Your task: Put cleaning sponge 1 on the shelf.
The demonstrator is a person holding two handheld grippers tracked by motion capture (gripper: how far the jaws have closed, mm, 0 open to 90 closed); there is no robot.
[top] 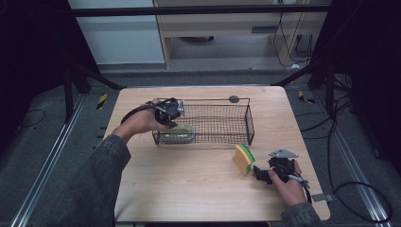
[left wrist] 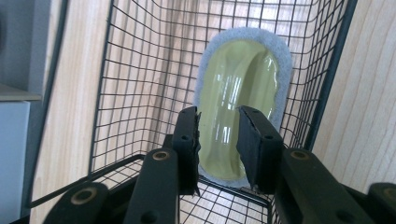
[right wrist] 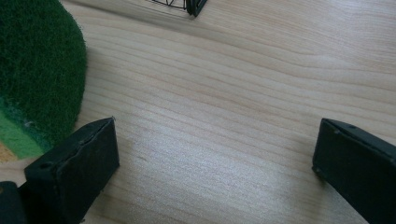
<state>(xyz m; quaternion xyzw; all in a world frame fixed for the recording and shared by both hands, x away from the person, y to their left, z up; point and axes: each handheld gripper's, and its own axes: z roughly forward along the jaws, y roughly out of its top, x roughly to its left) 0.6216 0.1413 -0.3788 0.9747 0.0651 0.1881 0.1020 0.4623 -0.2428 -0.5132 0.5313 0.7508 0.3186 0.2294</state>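
Between the 2 black jaws of the left gripper sat the near end of a pale yellow sponge with a grey fleecy rim; the jaws stood narrowly apart on either side of it, and whether the pads pressed it could not be told. The sponge lay on the floor of a black wire basket, at the basket's left end in the high view, where the left gripper reached in over the rim. The right gripper had its jaws spread wide with bare wooden table between them. Just beside its left jaw lay the green scouring face of a second sponge. In the high view that green and yellow sponge stood on edge in front of the basket's right end, near the right gripper.
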